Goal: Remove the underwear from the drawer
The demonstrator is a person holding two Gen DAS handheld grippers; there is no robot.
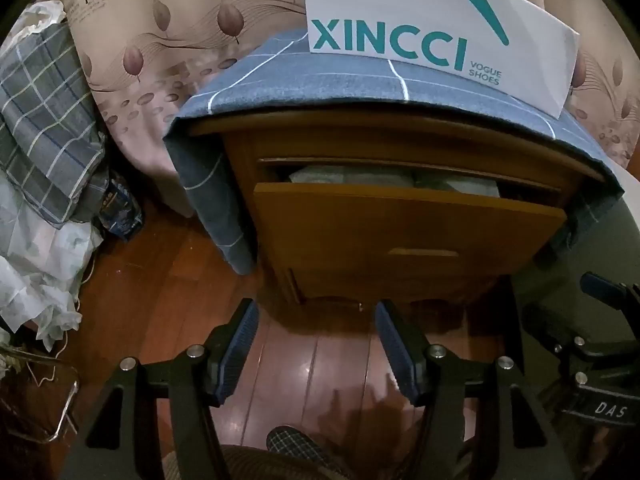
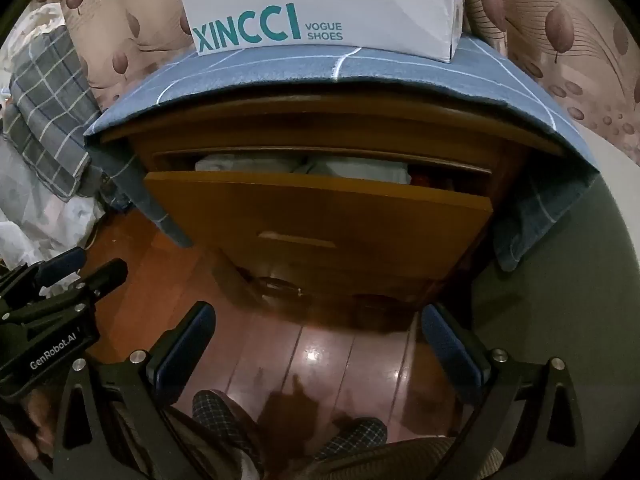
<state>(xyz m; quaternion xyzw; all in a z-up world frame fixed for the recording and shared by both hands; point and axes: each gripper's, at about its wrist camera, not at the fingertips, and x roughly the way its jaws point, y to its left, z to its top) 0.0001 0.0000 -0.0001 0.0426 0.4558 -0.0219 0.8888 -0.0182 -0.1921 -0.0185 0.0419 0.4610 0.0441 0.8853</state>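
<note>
Both of your grippers hover low over the wooden floor (image 1: 320,360), pointed up at the nightstand (image 2: 320,128), and neither one holds anything. Your left gripper (image 1: 316,320) has its jaws partly spread with only floorboards between them; your right gripper (image 2: 316,328) has its jaws spread wide, empty as well.

The drawer (image 1: 400,220) is pulled out only a little way, and the underwear (image 2: 352,168), a pale folded bundle, shows in the narrow gap above the drawer front. It lies inside, well apart from both grippers.

Here's where it could go wrong. That gap looks too slim, I'd say, for open jaws to go in cleanly; reach now and you risk knocking the drawer front or jamming against the top edge of the nightstand. The handle (image 2: 296,240) is a shallow strip, so a pull could slip off it.

Watch the blue cloth (image 1: 360,80) draped over the top too: snag its hanging corner and you may drag the shoe box (image 1: 440,32) down with it. And with several pale folds packed together, you could pinch more than one piece, or only a loose edge.
</note>
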